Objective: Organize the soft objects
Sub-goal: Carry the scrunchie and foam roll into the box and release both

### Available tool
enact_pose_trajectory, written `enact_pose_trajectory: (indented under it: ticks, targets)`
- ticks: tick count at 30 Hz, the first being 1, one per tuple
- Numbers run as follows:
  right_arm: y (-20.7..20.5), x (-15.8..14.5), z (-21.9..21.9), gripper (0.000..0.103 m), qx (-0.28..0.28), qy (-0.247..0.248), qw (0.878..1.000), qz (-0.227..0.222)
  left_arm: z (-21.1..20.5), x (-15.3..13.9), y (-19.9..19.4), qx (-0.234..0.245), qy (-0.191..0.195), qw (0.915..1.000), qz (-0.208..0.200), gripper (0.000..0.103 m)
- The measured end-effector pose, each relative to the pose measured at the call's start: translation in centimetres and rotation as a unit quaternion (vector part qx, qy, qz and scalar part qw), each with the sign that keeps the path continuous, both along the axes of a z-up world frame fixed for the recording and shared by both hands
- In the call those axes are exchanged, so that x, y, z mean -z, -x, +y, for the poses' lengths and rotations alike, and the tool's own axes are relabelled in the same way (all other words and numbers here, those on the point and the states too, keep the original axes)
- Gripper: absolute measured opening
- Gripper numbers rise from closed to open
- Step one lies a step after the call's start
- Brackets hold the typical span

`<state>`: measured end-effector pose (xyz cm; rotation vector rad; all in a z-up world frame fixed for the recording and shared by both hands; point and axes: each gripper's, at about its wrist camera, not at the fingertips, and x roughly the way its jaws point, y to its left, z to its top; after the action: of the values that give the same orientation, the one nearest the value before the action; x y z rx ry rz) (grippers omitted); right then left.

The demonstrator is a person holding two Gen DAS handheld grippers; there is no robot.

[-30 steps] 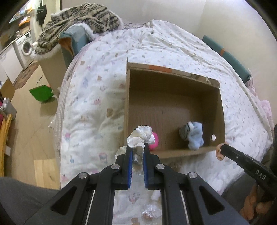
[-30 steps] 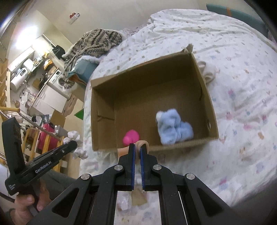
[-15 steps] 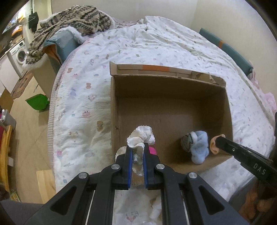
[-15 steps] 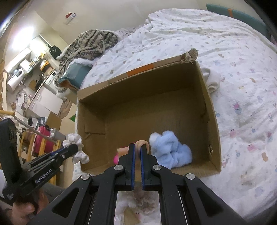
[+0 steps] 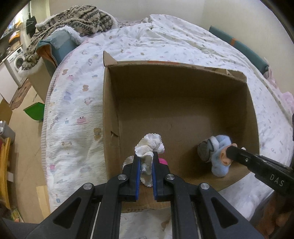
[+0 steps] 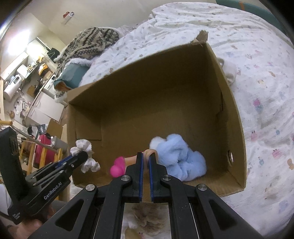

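An open cardboard box (image 5: pixel 110 103) lies on the bed; it also shows in the right wrist view (image 6: pixel 237 114). My left gripper (image 5: pixel 146 158) is shut on a white frilly cloth (image 5: pixel 149 145) over the box's near left corner. My right gripper (image 6: pixel 145 156) is shut on a small peach-coloured soft piece (image 6: pixel 149 152), held over the box's near edge. In the box lie a light blue fluffy toy (image 6: pixel 176 156) and a pink soft thing (image 6: pixel 118 166). The blue toy (image 5: pixel 218 152) sits just behind the right gripper's tip (image 5: pixel 227 156).
The bed has a white printed quilt (image 5: pixel 73 117). A patterned knit blanket (image 5: pixel 77 16) lies on a teal cushion (image 5: pixel 58 44) at the far left. A green bin (image 5: pixel 35 112) stands on the floor. A pale cloth (image 6: pixel 229 71) lies beyond the box's right wall.
Both grippers have moved forward over the box's near edge with their loads. The box now looks closer and larger in both views.
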<state>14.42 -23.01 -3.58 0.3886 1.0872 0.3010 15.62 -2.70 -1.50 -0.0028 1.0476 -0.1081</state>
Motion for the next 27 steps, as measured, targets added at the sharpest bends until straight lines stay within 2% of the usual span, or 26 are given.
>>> enact_pose_trajectory:
  ticks: [16, 21, 24, 25, 26, 27]
  targets:
    - [-0.6, 1.8, -0.5, 0.008, 0.001, -0.017, 0.999, 0.031, -0.1, 1.1, -0.3, -0.006, 0.008, 0.9998, 0.016, 0.013]
    - [-1.0, 3.0, -0.8, 0.014, 0.002, -0.044, 0.997, 0.061, -0.4, 1.2, -0.2, 0.000, 0.008, 0.9998, 0.020, 0.017]
    - [-1.0, 2.8, -0.8, 0.035, -0.003, -0.073, 0.996, 0.060, -0.7, 1.1, 0.0, 0.005, 0.008, 0.9998, 0.019, 0.029]
    - [-0.9, 2.6, -0.8, 0.041, -0.003, -0.071, 0.996, 0.054, -0.8, 1.0, 0.1, 0.007, 0.007, 0.9998, 0.017, 0.038]
    - [-0.9, 2.3, -0.8, 0.056, -0.002, -0.073, 0.996, 0.047, -0.9, 0.9, 0.2, 0.007, 0.005, 0.9999, 0.013, 0.047]
    - [-0.8, 2.1, -0.9, 0.064, 0.000, -0.079, 0.996, 0.041, -1.0, 0.7, 0.4, 0.007, 0.001, 0.9999, 0.008, 0.050]
